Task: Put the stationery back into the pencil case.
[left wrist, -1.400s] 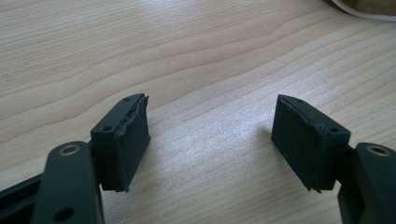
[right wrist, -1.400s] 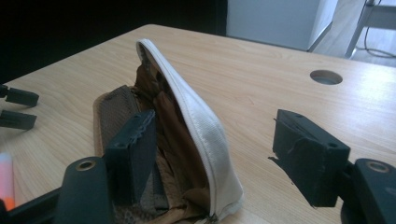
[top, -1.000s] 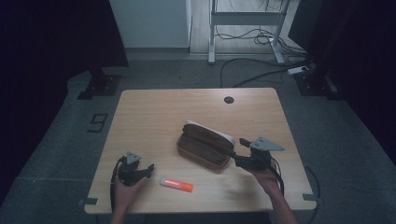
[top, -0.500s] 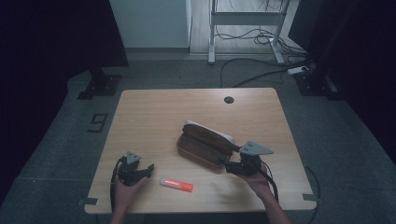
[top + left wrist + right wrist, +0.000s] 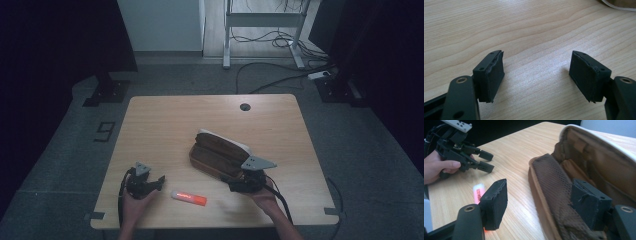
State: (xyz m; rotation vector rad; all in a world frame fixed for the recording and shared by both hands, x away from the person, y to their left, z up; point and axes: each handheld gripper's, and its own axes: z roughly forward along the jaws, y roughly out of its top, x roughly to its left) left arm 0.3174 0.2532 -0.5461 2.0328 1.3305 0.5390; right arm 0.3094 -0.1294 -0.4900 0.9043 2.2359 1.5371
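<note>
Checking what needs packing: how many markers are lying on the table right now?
1: the marker lies near the table's front edge, between the left gripper and right gripper. More may be hidden inside the open pencil case.

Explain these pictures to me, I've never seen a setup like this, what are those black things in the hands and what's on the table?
A person sits at a wooden table and holds a hand-held gripper in each hand; there is no robot arm. The high view looks down from above. The other two pictures come from cameras riding on the grippers, looking along their black jaws.

On the table lies an open brown pencil case with a mesh pocket inside, and an orange and white marker.

The left gripper rests near the marker, jaws open over bare wood. The right gripper is at the case's near edge, jaws open, one jaw inside the case and one outside. Neither holds anything.
</note>
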